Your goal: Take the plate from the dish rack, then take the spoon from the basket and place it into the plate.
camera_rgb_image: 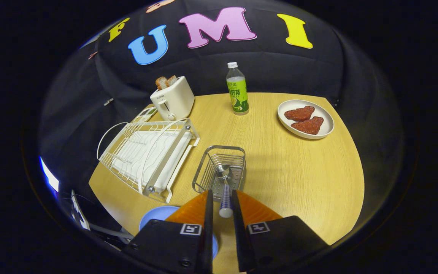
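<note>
My gripper (222, 192) is shut on the handle of a metal spoon (224, 198). The handle runs back between the fingers, and the spoon's bowl points forward, over the wire basket (203, 167) just ahead of the fingertips. I cannot tell whether the bowl still touches the basket. A blue plate (154, 217) lies on the wooden table (299, 171) close under the left finger, partly hidden by the gripper body. The white dish rack (146, 152) stands left of the basket with nothing in its slots.
A cream toaster (172, 99) with bread slices stands beyond the rack. A green-labelled bottle (237, 89) stands at the table's far edge. At the far right, a white plate (305, 118) holds two reddish-brown pieces of food. The tabletop right of the basket is bare wood.
</note>
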`<state>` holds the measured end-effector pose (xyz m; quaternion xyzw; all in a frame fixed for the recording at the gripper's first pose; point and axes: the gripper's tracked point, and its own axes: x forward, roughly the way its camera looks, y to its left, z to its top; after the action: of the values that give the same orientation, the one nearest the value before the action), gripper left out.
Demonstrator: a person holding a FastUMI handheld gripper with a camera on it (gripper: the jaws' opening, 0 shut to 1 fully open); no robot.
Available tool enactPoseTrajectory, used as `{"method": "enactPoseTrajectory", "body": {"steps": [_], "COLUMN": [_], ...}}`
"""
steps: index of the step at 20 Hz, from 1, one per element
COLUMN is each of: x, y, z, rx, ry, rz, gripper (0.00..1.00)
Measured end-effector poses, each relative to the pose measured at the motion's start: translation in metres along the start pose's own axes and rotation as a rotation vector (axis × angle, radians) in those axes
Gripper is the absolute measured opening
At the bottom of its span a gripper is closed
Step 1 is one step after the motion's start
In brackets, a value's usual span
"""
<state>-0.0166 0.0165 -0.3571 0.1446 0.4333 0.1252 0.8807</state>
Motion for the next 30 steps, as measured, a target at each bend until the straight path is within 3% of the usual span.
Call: {"method": "enactPoseTrajectory", "body": {"steps": [1, 5, 14, 18, 25, 30], "x": [-0.007, -0.006, -0.072, -0.114, -0.152, -0.144], "y": [-0.002, -0.002, 0.0, 0.025, 0.073, 0.098], "z": [0.004, 0.004, 0.037, 0.035, -0.005, -0.06], "rx": [0.003, 0.031, 0.097, 0.164, 0.203, 0.187], "ry": [0.01, 0.002, -0.126, -0.172, -0.15, -0.063], "rz": [-0.002, 0.003, -0.045, -0.007, 0.037, 0.045], "gripper": [0.2, 0.12, 0.12, 0.12, 0.12, 0.12]}}
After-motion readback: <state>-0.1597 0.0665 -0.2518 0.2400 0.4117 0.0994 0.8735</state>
